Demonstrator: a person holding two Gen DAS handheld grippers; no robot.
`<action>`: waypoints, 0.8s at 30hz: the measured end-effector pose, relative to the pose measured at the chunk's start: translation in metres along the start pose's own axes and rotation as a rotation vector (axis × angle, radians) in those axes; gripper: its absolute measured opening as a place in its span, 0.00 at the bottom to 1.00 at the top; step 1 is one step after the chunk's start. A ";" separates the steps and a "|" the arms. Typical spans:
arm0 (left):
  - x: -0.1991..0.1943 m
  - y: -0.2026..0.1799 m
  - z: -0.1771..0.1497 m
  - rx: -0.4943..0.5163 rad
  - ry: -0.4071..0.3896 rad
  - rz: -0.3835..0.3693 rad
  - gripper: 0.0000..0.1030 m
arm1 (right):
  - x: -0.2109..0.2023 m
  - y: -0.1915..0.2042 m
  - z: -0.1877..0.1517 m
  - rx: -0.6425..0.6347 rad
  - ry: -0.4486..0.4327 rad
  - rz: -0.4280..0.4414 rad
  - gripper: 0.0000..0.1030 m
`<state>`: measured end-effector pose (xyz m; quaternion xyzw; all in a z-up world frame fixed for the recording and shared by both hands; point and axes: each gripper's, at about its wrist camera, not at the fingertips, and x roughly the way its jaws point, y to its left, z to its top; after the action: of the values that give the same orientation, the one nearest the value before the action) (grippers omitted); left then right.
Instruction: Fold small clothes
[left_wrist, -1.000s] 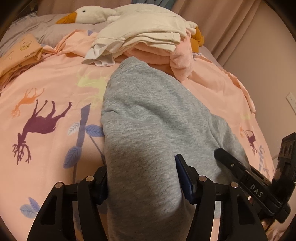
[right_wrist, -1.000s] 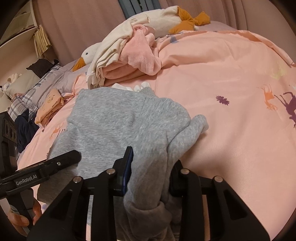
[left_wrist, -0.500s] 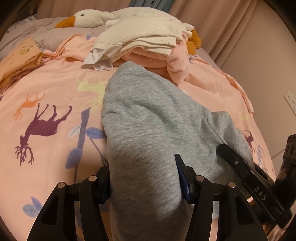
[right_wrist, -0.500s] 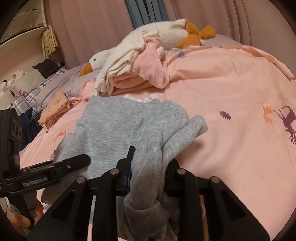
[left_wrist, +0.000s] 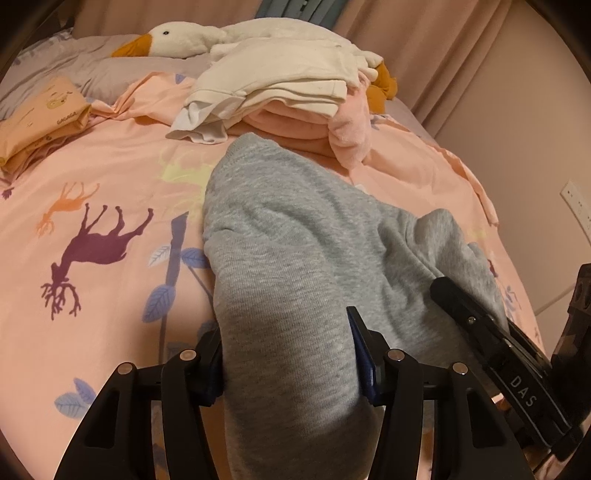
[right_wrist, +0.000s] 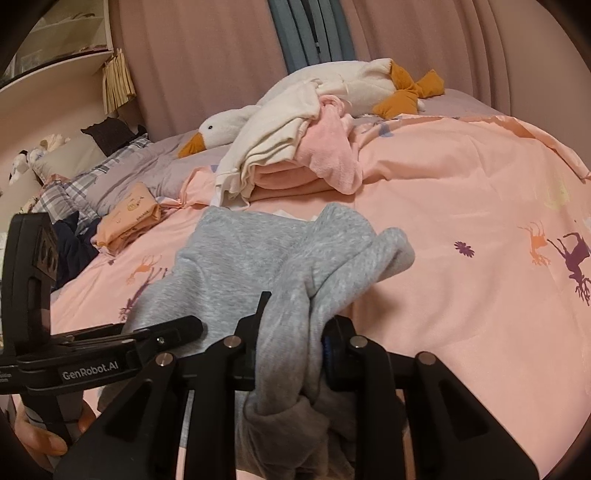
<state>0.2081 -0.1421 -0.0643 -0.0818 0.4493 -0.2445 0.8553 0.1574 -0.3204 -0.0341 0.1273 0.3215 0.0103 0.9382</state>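
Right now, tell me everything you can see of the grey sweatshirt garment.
The grey sweatshirt garment is soft marled fleece knit, lying rumpled on the pink animal-print duvet. Its far edge nearly reaches the folded clothes pile. The left hand-held gripper clamps one broad fold; the right hand-held gripper pinches a bunched, lifted end.

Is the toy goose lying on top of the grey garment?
No, the toy goose lies at the far end of the bed, behind the pile of folded clothes, apart from the grey garment.
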 end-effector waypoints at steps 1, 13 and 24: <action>-0.001 0.000 0.000 -0.001 -0.003 -0.001 0.53 | -0.001 0.000 0.001 0.003 0.000 0.008 0.23; -0.018 0.009 -0.003 -0.010 -0.024 0.000 0.53 | -0.009 0.022 -0.001 -0.040 -0.009 0.036 0.22; -0.032 0.018 -0.004 -0.024 -0.049 -0.001 0.53 | -0.015 0.042 0.000 -0.070 -0.030 0.063 0.21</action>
<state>0.1955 -0.1106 -0.0495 -0.0983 0.4310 -0.2377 0.8649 0.1480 -0.2811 -0.0141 0.1045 0.3029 0.0491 0.9460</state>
